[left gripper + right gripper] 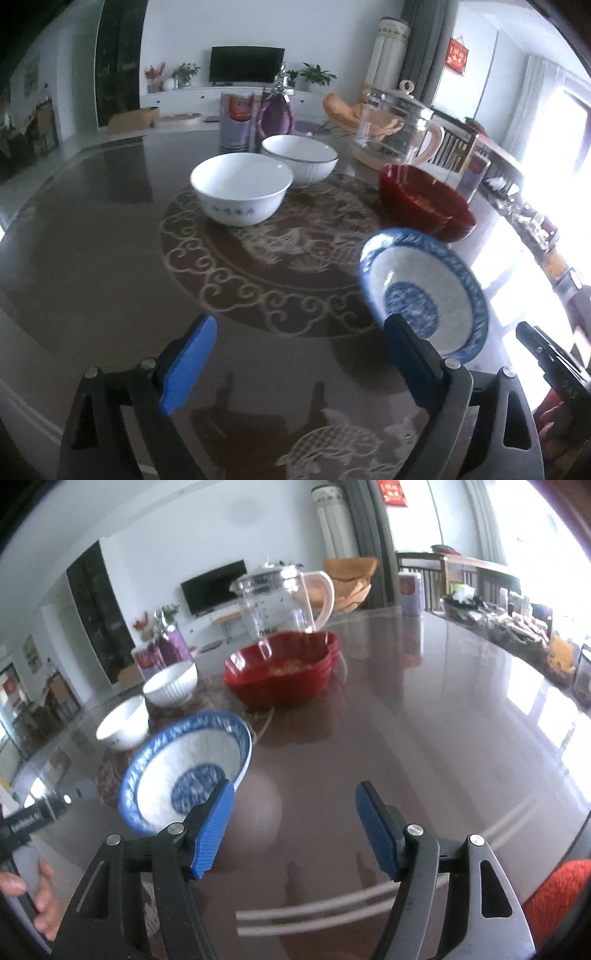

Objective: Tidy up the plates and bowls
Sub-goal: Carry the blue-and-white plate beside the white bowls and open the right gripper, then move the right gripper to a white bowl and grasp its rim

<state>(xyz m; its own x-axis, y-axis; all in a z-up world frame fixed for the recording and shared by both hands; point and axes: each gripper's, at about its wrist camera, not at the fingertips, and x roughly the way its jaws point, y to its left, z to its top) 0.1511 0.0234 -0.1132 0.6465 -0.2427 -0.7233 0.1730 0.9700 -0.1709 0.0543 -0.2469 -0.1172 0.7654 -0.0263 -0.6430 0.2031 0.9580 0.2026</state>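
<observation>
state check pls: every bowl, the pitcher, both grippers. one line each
blue patterned bowl: upright on table, empty, ungripped
plain white bowl: upright, empty
ribbed white bowl: upright, empty, behind the plain one
red bowls: stacked, yellowish bits inside
glass pitcher: upright, lid on, looks empty
left gripper: open, nothing between fingers
right gripper: open, empty

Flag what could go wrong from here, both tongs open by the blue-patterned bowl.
1. The blue-and-white patterned porcelain bowl looks tilted with no pad on it; it may rock or slide on the glossy glass-topped table.
2. The left tongs and right tongs flank it closely; a sideways move could knock it.
3. The clear glass kettle stands right behind the stacked red bowls; stacking there risks a bump.
</observation>
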